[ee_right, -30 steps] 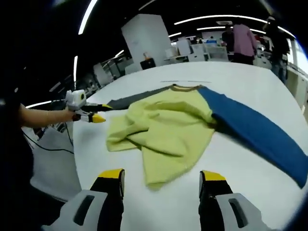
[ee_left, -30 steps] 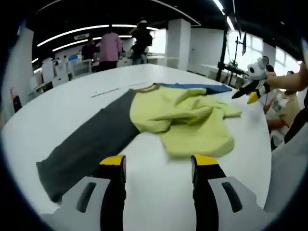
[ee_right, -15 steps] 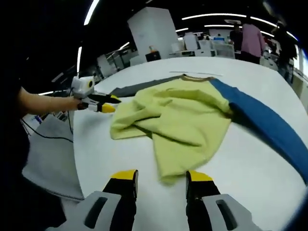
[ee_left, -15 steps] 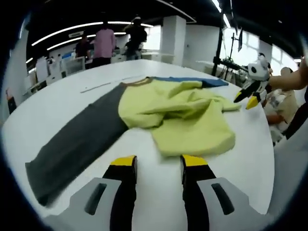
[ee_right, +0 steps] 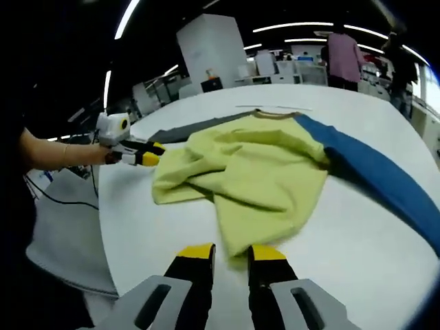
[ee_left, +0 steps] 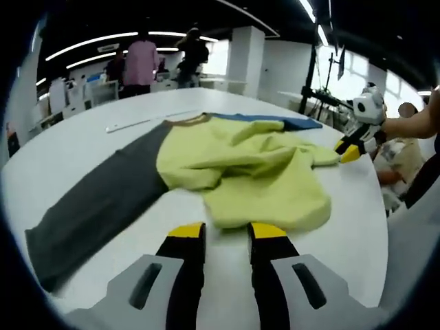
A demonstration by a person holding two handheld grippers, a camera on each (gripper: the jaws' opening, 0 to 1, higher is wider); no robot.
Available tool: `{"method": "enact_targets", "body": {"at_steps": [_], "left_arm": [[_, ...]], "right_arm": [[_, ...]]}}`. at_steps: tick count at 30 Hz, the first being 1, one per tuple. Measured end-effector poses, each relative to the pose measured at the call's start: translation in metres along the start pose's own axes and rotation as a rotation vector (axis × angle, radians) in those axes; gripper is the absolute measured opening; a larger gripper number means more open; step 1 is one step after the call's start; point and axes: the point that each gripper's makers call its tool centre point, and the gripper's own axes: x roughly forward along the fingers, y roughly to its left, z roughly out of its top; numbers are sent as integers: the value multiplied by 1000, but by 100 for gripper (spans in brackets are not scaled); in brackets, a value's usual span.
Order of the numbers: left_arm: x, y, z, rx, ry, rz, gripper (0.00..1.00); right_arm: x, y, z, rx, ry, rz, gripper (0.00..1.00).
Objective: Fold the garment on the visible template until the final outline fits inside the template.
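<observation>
- Left gripper [ee_left: 225, 232]: jaws narrow, holding nothing, tips at the near hem of the garment [ee_left: 254, 172].
- Right gripper [ee_right: 230, 252]: jaws narrow, tips at the garment's other yellow edge.
- Garment crumpled on white table [ee_left: 62, 155], grey sleeve [ee_left: 96, 199] and blue sleeve [ee_right: 375, 179] spread flat.

One garment [ee_left: 240, 165] lies on one white table [ee_left: 62, 151], with one grey sleeve [ee_left: 96, 199] at nine o'clock and one blue sleeve [ee_right: 371, 172] at three. Two grippers [ee_left: 227, 232] [ee_right: 230, 253] are present. Three people [ee_left: 141, 65] stand at twelve o'clock.
</observation>
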Motion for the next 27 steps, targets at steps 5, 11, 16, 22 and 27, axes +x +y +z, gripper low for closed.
{"method": "enact_targets", "body": {"at_steps": [5, 11, 16, 22, 27], "left_arm": [[3, -5, 13, -9, -34, -15, 18], [11, -6, 17, -16, -42, -16, 11], [15, -5, 17, -27, -40, -2, 3], [15, -4, 15, -54, -29, 12, 1], [4, -2, 20, -88, -37, 33, 0]], "right_arm": [[0, -1, 2, -3, -5, -7, 10], [-1, -4, 3, 3, -12, -17, 6], [1, -3, 4, 9, -17, -22, 2], [3, -3, 5, 13, -23, -28, 1], [0, -4, 8, 23, -36, -27, 0]]}}
